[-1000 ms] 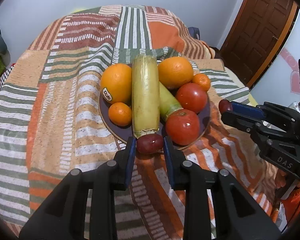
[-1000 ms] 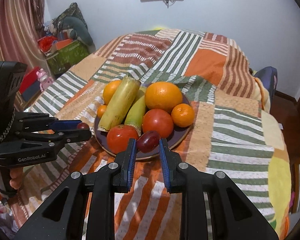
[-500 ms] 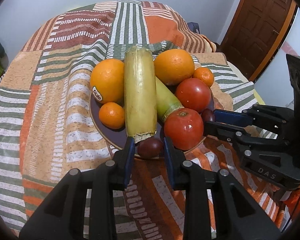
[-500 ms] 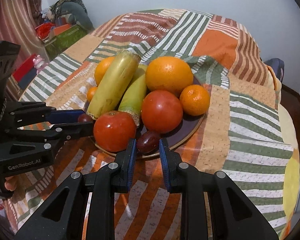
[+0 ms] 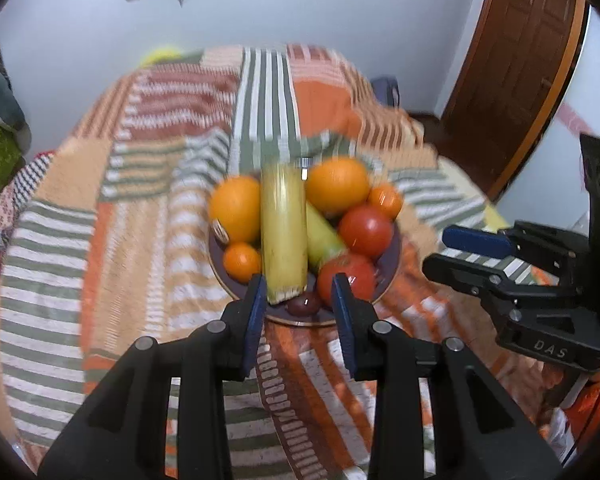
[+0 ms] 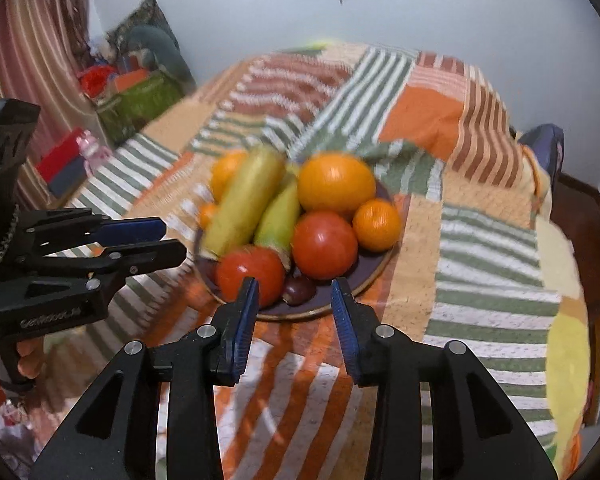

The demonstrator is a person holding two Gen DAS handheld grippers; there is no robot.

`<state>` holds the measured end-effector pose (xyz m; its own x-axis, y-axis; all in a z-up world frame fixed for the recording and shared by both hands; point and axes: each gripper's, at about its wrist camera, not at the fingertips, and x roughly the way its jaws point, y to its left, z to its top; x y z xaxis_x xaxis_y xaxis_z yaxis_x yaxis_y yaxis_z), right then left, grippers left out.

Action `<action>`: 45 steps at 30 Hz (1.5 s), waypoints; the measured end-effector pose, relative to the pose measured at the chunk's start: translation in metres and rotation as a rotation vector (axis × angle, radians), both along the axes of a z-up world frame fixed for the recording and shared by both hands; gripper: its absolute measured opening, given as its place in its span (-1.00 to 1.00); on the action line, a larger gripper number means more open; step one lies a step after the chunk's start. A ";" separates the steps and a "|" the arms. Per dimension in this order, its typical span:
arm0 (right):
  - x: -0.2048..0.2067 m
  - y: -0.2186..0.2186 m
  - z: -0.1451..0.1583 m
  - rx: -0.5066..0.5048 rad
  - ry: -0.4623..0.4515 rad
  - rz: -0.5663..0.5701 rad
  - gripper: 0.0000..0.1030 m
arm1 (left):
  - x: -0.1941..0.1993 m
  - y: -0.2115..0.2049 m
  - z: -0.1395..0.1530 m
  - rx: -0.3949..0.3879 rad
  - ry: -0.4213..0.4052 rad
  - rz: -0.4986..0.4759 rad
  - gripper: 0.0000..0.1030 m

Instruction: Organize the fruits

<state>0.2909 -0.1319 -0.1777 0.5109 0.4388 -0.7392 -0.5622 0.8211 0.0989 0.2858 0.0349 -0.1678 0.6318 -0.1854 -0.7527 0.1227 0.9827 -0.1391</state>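
A dark plate (image 5: pixel 392 258) (image 6: pixel 374 272) on the striped bedspread holds two oranges, two small tangerines, two tomatoes, two long yellow-green fruits and dark plums. One plum (image 5: pixel 302 305) lies at the plate's near edge in front of my left gripper (image 5: pixel 300 294), which is open and empty. Another plum (image 6: pixel 299 291) lies on the plate's near edge in front of my right gripper (image 6: pixel 294 292), also open and empty. Each gripper shows in the other's view: the right one (image 5: pixel 456 254) and the left one (image 6: pixel 160 240). Both views are blurred.
The bedspread (image 5: pixel 140 240) covers a bed. A wooden door (image 5: pixel 512 80) stands at the right. Bags and boxes (image 6: pixel 132 96) are piled by the curtain at the left. A dark cushion (image 6: pixel 544 148) lies at the bed's far right.
Both grippers have opened, let go of their plums onto the plate's near edge and pulled back from the plate.
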 end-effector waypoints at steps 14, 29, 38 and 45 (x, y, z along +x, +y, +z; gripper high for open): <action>-0.107 -0.026 0.146 0.197 -0.398 -0.067 -0.29 | -0.119 0.003 0.153 0.015 -0.440 0.088 -0.36; -0.174 -0.021 0.178 0.267 -0.610 -0.122 0.53 | -0.223 0.005 0.205 -0.012 -0.665 0.125 0.60; -0.188 -0.018 0.180 0.273 -0.672 -0.176 0.94 | -0.241 0.004 0.205 0.030 -0.706 0.157 0.99; -0.196 -0.016 0.180 0.256 -0.692 -0.175 1.00 | -0.243 0.004 0.200 0.035 -0.691 0.161 1.00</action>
